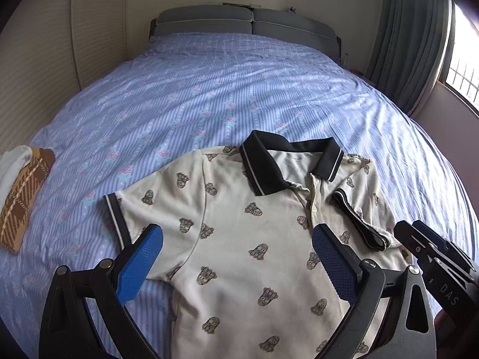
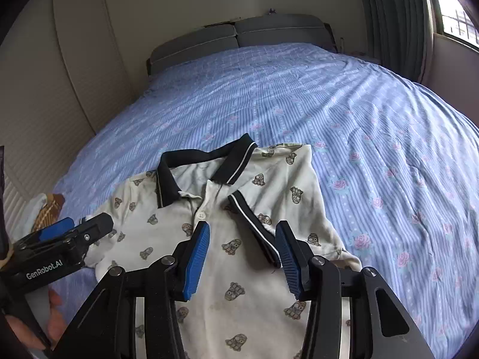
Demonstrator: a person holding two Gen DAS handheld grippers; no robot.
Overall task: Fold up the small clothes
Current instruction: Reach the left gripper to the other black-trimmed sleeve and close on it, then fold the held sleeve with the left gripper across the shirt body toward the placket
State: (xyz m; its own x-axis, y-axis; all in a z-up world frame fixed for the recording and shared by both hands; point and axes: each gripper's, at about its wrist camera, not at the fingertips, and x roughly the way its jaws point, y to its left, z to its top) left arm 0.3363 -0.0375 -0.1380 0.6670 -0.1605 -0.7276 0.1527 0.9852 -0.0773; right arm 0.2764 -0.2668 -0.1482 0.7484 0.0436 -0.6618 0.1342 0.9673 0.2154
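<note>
Overhead, 2 open grippers — left gripper [image 1: 236,257], right gripper [image 2: 242,252] — above polo shirt [image 1: 239,239].

a cream polo shirt [image 1: 239,239] with a small repeated brown cartoon print lies front up on the bed, collar pointing to the headboard. its dark collar [image 1: 266,164], edged with a thin white stripe, is spread open above a buttoned placket. one short sleeve [image 1: 119,209] lies spread flat to the side. the other sleeve [image 2: 254,218] is folded in over the chest, its dark striped cuff lying diagonally beside the placket.
</note>
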